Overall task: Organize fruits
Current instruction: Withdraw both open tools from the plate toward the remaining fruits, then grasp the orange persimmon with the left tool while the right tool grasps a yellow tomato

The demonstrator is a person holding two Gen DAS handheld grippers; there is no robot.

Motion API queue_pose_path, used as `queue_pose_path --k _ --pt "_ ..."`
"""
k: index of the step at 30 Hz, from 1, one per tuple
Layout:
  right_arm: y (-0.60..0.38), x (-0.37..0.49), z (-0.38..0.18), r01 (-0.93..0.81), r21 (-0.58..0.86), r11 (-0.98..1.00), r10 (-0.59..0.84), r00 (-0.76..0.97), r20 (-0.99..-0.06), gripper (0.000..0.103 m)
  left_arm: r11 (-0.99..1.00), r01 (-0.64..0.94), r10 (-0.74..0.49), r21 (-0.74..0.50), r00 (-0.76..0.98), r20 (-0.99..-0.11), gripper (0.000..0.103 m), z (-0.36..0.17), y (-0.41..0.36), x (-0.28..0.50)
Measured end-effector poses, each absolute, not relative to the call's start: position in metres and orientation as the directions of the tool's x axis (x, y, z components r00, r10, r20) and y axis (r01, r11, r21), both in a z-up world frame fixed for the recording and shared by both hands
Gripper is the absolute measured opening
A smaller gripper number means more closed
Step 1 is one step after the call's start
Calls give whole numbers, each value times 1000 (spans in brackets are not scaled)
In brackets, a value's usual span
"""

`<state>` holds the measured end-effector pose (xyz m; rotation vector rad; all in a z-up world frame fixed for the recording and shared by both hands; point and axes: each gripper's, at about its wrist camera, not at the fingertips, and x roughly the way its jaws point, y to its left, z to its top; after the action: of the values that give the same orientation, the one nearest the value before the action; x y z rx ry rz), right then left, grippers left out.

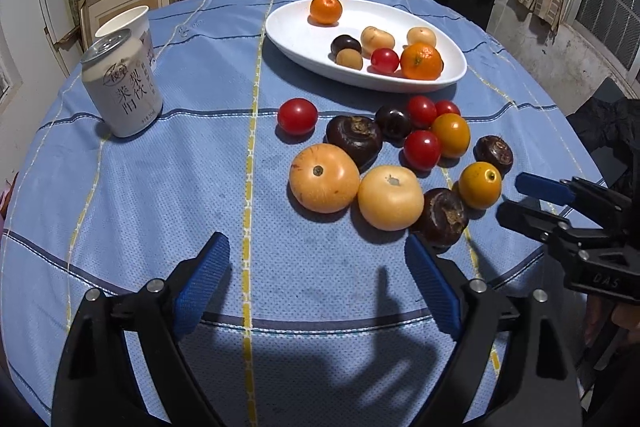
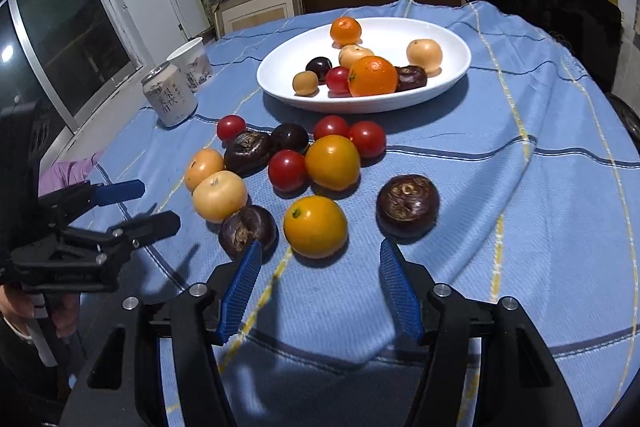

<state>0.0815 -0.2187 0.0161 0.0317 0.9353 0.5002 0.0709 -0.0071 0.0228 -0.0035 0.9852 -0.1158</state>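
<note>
Two grippers hang over a table covered in a blue striped cloth [image 1: 160,187]. Loose fruit lies in a cluster on the cloth: red tomatoes [image 1: 297,115], two pale peach-coloured fruits [image 1: 324,177], dark brown chestnuts [image 1: 354,135] and yellow-orange tomatoes [image 2: 315,226]. Beyond them a white oval dish [image 1: 456,75] already holds two oranges [image 1: 421,61] and several small fruits. The left gripper [image 1: 316,283] stands wide apart, nothing between its fingers. The right gripper [image 2: 320,283] is spread moderately and empty, just short of a yellow-orange tomato. A can [image 1: 122,87] and paper cup [image 1: 132,23] stand at the left.
</note>
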Motion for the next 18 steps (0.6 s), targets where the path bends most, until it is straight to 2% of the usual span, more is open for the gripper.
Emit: queue_pose_path --k 4,6,11,12,14,18 --pt "-216 89 11 -382 242 892 416 484 -770 59 994 91 -97 -56 543 -834 87 22 -4 72" --pt "-216 94 9 -372 256 892 420 476 -773 52 995 85 -88 -50 541 -836 87 21 -1 74" --pt "-208 103 3 -370 247 896 410 471 -781 51 997 71 -75 -44 532 -843 87 18 3 77" --pt "-205 104 1 -372 235 898 402 473 -784 49 997 71 -73 -41 530 -845 87 17 4 78" --pt "-200 104 2 -388 228 893 406 476 -780 39 997 70 -68 -36 527 -847 87 16 4 79" --pt "-199 102 3 -397 212 893 400 484 -778 38 997 74 -58 -23 518 -854 87 11 4 86"
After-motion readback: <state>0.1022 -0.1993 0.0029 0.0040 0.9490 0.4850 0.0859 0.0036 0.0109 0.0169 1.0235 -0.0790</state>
